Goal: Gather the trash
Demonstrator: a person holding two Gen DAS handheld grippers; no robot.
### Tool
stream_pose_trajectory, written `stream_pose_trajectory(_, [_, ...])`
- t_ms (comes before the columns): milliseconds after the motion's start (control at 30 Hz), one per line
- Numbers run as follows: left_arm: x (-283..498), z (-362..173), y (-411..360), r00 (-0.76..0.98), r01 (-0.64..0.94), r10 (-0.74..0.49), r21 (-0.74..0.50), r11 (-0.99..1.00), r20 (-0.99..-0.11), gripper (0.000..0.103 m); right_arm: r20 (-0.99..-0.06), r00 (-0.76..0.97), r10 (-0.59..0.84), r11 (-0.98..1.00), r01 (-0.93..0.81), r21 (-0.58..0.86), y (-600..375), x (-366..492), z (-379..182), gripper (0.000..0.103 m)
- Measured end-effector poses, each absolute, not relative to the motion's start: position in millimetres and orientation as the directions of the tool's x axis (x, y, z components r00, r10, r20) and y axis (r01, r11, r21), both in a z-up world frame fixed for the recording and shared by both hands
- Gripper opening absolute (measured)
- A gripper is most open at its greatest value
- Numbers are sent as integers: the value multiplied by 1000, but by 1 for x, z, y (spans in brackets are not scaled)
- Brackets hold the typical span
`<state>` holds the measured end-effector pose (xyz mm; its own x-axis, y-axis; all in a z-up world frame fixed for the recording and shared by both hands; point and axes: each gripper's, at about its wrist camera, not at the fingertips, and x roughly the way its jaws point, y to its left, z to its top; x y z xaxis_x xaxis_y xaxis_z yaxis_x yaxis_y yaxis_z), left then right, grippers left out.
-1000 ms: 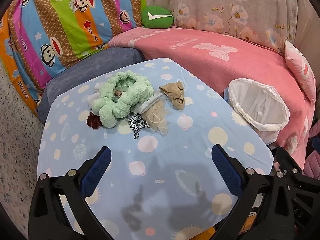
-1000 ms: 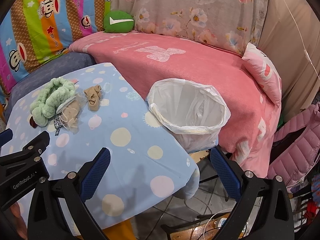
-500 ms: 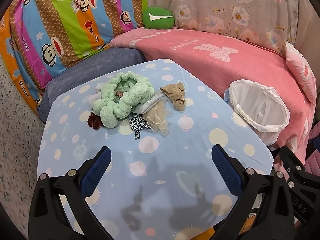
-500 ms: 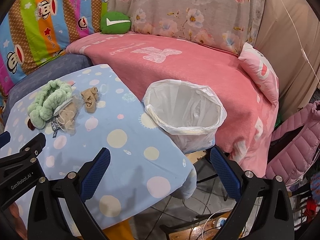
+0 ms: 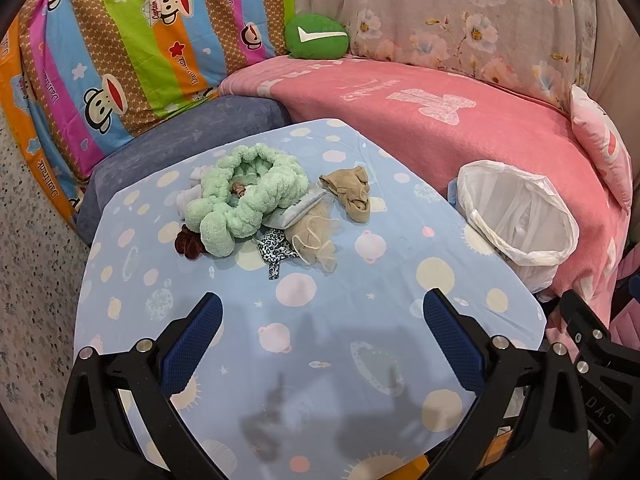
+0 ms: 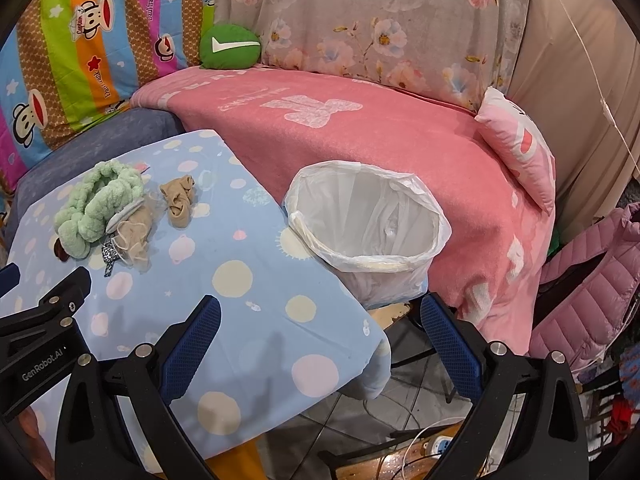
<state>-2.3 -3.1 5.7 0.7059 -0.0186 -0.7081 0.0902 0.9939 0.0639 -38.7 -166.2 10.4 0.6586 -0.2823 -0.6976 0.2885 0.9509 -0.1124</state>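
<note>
A heap of small items lies on the far left of the blue dotted tablecloth (image 5: 320, 352): a fluffy green headband (image 5: 244, 204), a beige sock (image 5: 352, 194), a tan mesh piece (image 5: 316, 236), a leopard-print scrap (image 5: 276, 252) and a dark red scrunchie (image 5: 187, 243). The heap also shows in the right wrist view (image 6: 104, 208). A white-lined trash bin (image 6: 368, 232) stands at the table's right edge, also in the left wrist view (image 5: 516, 216). My left gripper (image 5: 320, 336) is open and empty above the near table. My right gripper (image 6: 320, 336) is open and empty near the table's front right corner.
A pink blanket (image 6: 360, 136) covers the sofa behind the table, with a pink pillow (image 6: 524, 152) and a green cushion (image 6: 230, 46). A striped cartoon sheet (image 5: 120, 48) hangs at the left. A pink jacket (image 6: 588, 280) and cables lie on the floor at the right.
Both grippers have shifted slightly; the heap and the bin sit a little lower in the views. Nothing was grasped or moved on the table.
</note>
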Motion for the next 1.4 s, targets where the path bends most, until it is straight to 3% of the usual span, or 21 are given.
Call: stream_pose_trajectory(1400, [-3, 4, 1, 719, 78, -10, 67, 995, -695, 96, -686, 663, -301, 945, 302, -122, -172, -37, 19, 96])
